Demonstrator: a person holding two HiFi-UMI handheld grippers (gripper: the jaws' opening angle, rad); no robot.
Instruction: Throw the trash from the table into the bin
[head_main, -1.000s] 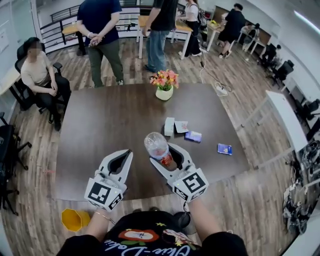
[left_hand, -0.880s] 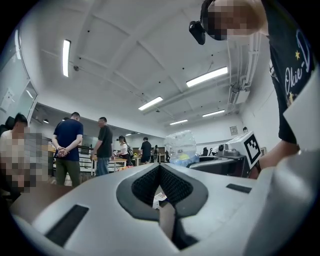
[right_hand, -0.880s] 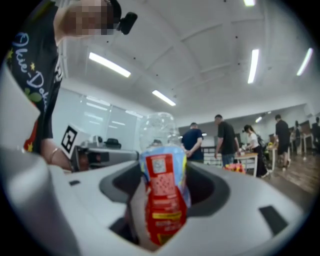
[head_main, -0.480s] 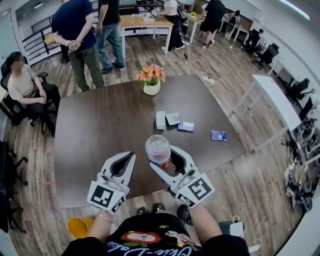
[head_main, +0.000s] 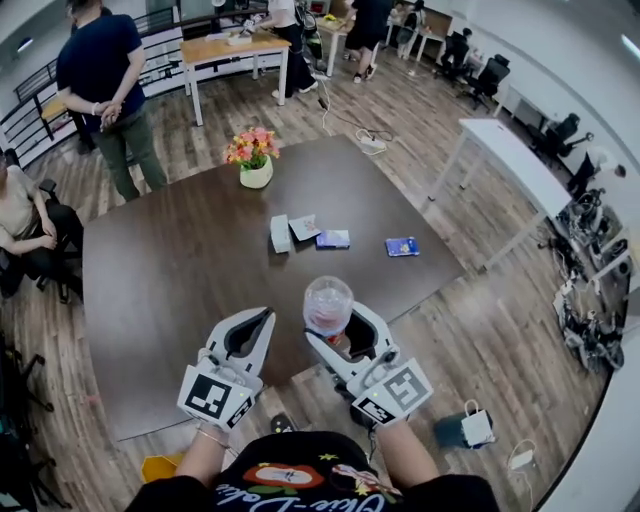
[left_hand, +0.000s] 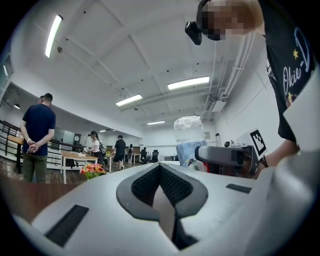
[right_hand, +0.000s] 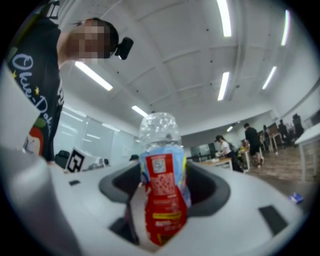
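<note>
My right gripper (head_main: 336, 324) is shut on a clear plastic bottle (head_main: 328, 303) with a red and blue label, held upright over the near edge of the dark table (head_main: 180, 290). In the right gripper view the bottle (right_hand: 161, 190) fills the space between the jaws (right_hand: 162, 176). My left gripper (head_main: 261, 323) hangs beside it on the left, shut and empty; its pads (left_hand: 176, 187) meet at the tip. More trash lies mid-table: a white box (head_main: 280, 233), a paper scrap (head_main: 304, 227) and two blue packets (head_main: 333, 239) (head_main: 402, 246). A yellow bin (head_main: 160, 467) peeks out at the bottom left.
A vase of flowers (head_main: 254, 160) stands at the table's far side. A person (head_main: 105, 80) stands beyond the table, another sits at the left edge (head_main: 20, 220). A white bag (head_main: 475, 428) lies on the wooden floor at the right. White desks (head_main: 505, 160) stand further right.
Both grippers have drawn back from the table and swung right, the bottle staying in the right one and rising a little. The yellow bin has slid towards the bottom edge of the head view.
</note>
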